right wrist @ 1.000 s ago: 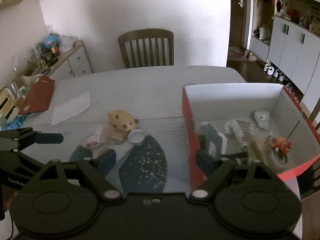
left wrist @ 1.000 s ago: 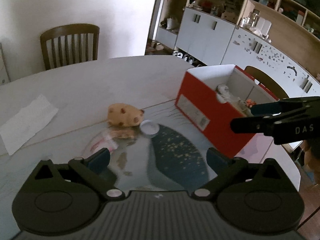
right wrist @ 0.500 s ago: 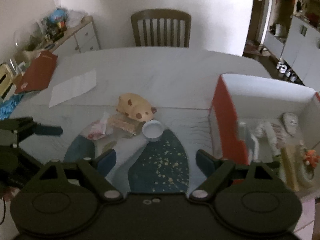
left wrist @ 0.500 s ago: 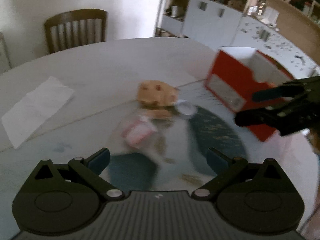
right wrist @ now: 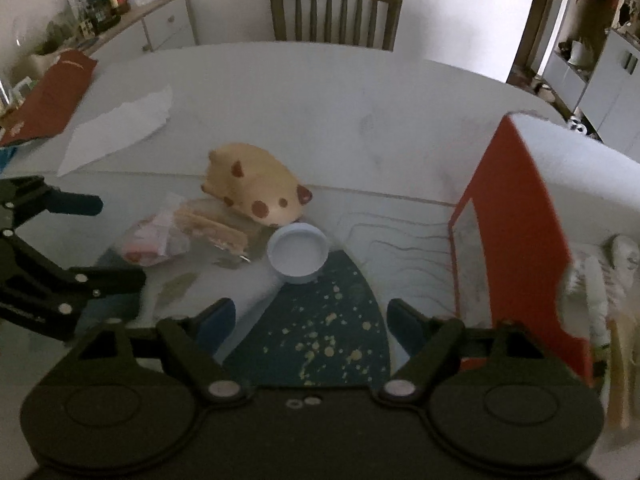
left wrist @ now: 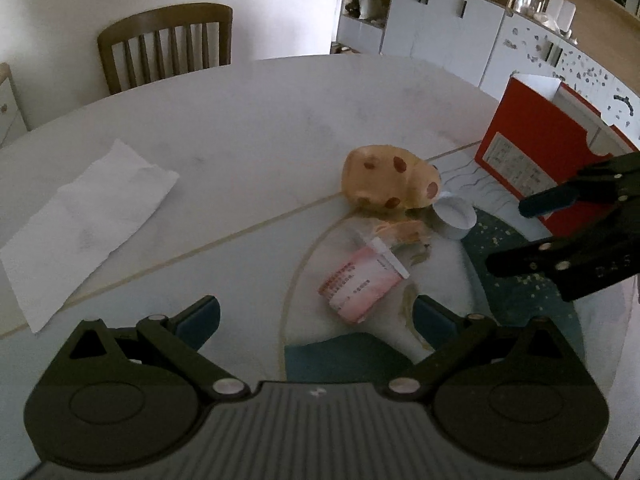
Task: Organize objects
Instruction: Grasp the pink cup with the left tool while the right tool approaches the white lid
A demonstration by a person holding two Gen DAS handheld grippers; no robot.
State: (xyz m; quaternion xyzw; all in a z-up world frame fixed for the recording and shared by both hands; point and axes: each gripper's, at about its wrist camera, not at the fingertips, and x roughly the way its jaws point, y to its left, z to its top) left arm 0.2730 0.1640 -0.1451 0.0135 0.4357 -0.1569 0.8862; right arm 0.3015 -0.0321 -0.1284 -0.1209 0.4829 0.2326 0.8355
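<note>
A tan spotted toy pig [left wrist: 390,180] [right wrist: 256,186] lies on the round table. Beside it sit a white round lid [left wrist: 456,216] [right wrist: 298,254], a flat wrapped snack [right wrist: 212,228] and a pink packet in clear wrap [left wrist: 362,284] [right wrist: 154,236]. My left gripper [left wrist: 316,316] hovers open just short of the pink packet, nothing between its fingers. My right gripper [right wrist: 310,320] is above the lid, which lies ahead of its fingertips; its jaws are closing with nothing between them. The red box [left wrist: 536,148] [right wrist: 516,216] at the right holds several items.
A white paper sheet [left wrist: 80,224] [right wrist: 120,126] lies on the table's left part. A wooden chair [left wrist: 168,42] [right wrist: 334,12] stands behind the table. A red folder [right wrist: 48,96] and a cluttered sideboard are at far left, cabinets at right.
Both grippers came down and closer to the toy pig, lid and packet, which now look larger. The right jaws narrowed slightly. The red box slid toward the right edge of both views.
</note>
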